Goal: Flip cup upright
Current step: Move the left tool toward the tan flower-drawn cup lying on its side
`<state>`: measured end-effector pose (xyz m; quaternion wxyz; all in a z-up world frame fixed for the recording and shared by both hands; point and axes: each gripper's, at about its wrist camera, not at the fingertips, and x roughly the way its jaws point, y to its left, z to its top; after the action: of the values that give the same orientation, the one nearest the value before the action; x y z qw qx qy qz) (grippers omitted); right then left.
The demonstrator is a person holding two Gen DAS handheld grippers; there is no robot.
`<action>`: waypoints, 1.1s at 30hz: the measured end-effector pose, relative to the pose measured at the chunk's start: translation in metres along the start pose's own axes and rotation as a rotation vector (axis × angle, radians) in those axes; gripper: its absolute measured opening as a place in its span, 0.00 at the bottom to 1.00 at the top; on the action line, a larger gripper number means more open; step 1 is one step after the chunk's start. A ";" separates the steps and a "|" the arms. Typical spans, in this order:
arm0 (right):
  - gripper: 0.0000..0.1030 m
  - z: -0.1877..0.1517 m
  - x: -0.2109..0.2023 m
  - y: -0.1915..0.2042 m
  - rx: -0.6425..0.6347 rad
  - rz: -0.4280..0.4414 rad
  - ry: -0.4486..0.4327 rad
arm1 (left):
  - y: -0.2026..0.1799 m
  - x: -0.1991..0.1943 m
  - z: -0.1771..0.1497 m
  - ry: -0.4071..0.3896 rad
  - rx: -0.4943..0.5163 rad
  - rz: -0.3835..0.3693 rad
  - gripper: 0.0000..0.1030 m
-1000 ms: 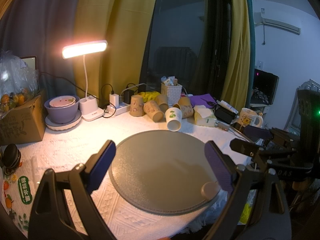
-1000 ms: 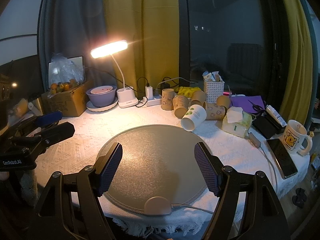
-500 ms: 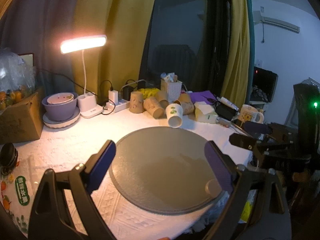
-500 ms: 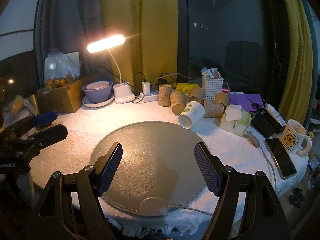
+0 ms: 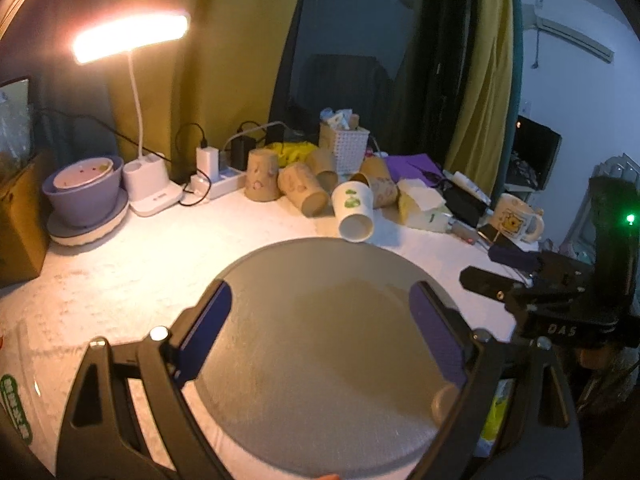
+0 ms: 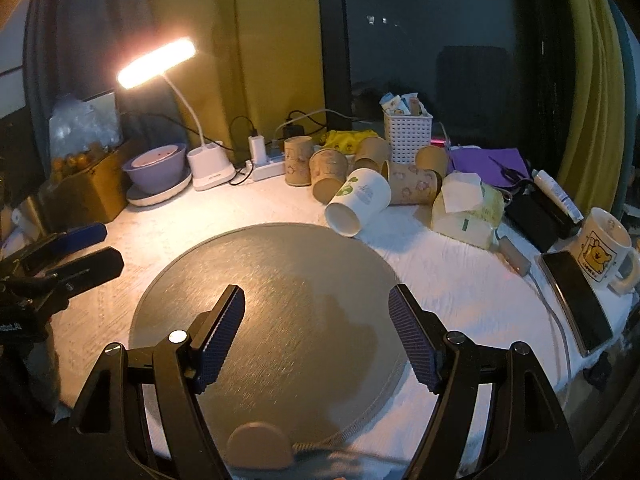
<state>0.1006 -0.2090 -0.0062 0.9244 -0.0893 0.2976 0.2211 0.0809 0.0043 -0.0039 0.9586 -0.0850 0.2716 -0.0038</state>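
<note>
White-clothed table [image 6: 448, 280] carries round grey mat [image 6: 272, 304].

Cup [image 6: 357, 202] lies on its side behind the round mat [image 6: 272, 320] (paper cups [image 6: 332, 174] behind it).

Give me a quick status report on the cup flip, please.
Left gripper open, empty. Right gripper open, empty. White cup on its side at far edge of round mat, untouched. Brown paper cups crowd close behind it.
</note>
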 end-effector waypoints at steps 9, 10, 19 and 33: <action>0.75 0.035 0.038 -0.025 0.010 0.002 -0.002 | 0.011 0.049 0.035 0.015 0.013 0.035 0.89; 0.75 0.039 0.043 -0.028 0.011 0.002 -0.002 | 0.012 0.056 0.039 0.020 0.014 0.035 0.89; 0.75 0.068 0.084 -0.056 0.030 0.003 0.003 | 0.012 0.114 0.066 0.072 0.010 0.032 0.89; 0.75 0.094 0.140 -0.101 0.047 -0.011 0.017 | 0.011 0.207 0.105 0.125 0.010 0.024 0.89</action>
<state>0.2962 -0.2206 -0.0093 0.9250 -0.0710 0.3100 0.2081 0.3116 0.0209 -0.0260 0.9402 -0.0765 0.3319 0.0008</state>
